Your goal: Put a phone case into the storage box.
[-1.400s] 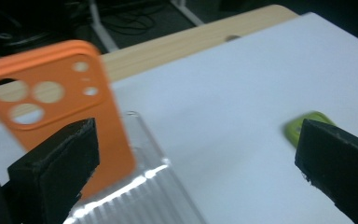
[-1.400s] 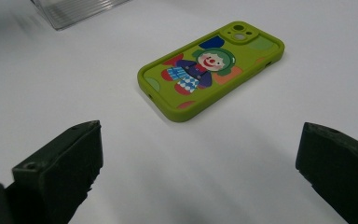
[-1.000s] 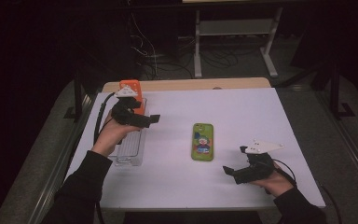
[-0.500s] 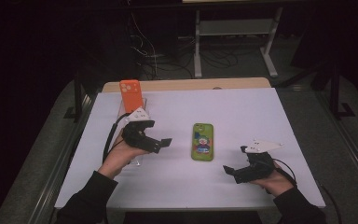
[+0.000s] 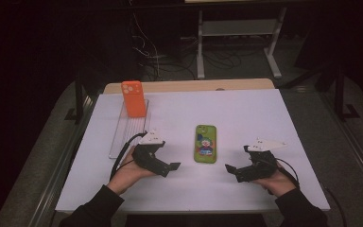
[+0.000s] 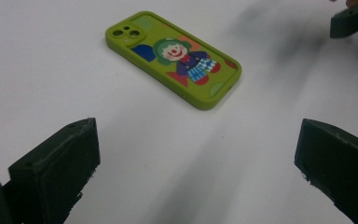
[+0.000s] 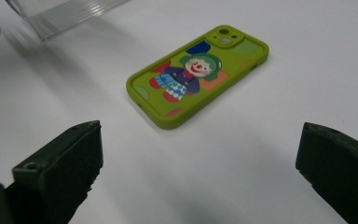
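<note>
Phone case (image 5: 205, 143), green with a clown print, lies flat near the middle of the worktop (image 5: 264, 113), its long axis running from the near edge toward the far edge, camera cutout at the far end. It sits between the two grippers, touching neither. Left gripper (image 5: 163, 165) has its fingers spread and empty, aimed at the case's left long side; right gripper (image 5: 236, 171) is likewise spread and empty on the other side. The left one looks slightly nearer. An orange case (image 5: 133, 98) rests on a clear tray (image 5: 123, 137) toward the far left corner
</note>
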